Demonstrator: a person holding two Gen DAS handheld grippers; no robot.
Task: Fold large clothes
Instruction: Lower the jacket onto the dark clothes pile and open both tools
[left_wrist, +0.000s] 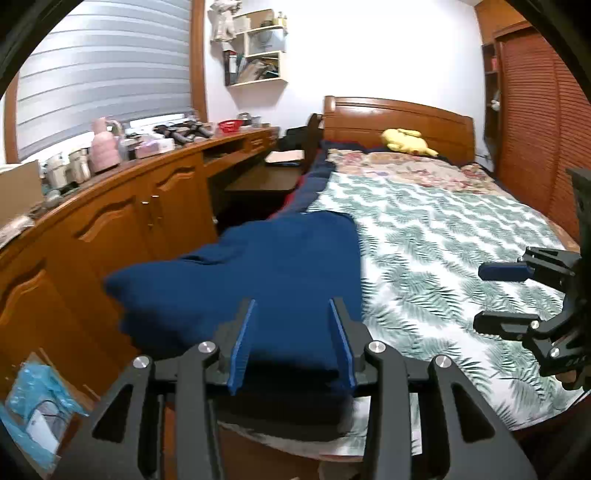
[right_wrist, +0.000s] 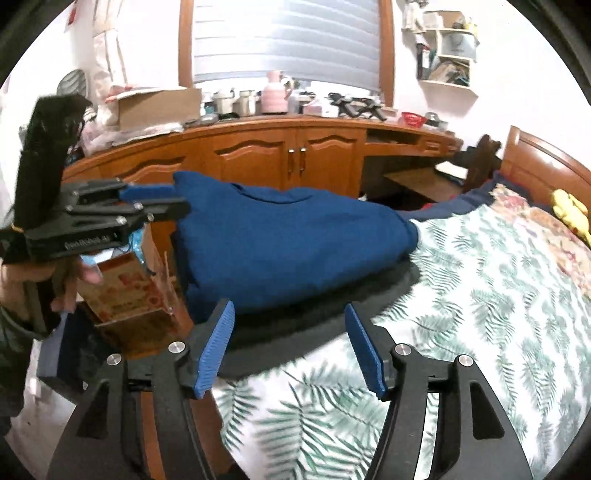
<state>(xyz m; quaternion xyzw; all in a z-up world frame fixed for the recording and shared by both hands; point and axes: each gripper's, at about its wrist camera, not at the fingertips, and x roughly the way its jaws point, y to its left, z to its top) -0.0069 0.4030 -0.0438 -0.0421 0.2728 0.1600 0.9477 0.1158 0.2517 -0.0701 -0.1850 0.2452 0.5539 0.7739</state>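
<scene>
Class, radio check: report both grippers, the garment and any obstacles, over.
Left gripper open, empty. Right gripper open, empty. Blue garment folded at edge of bed, on a dark cloth. Nothing in the way.

Blue garment (right_wrist: 288, 236) folded, lying at bed edge (right_wrist: 480, 295).

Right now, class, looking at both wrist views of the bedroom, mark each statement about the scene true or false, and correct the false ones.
1. The blue garment lies on the bed. True.
2. The right gripper has the garment clamped between its fingers. False: its fingers are apart with nothing clamped.
3. A yellow plush toy sits near the headboard. True.
4. The bedspread is plain white. False: it has a green leaf print.
</scene>
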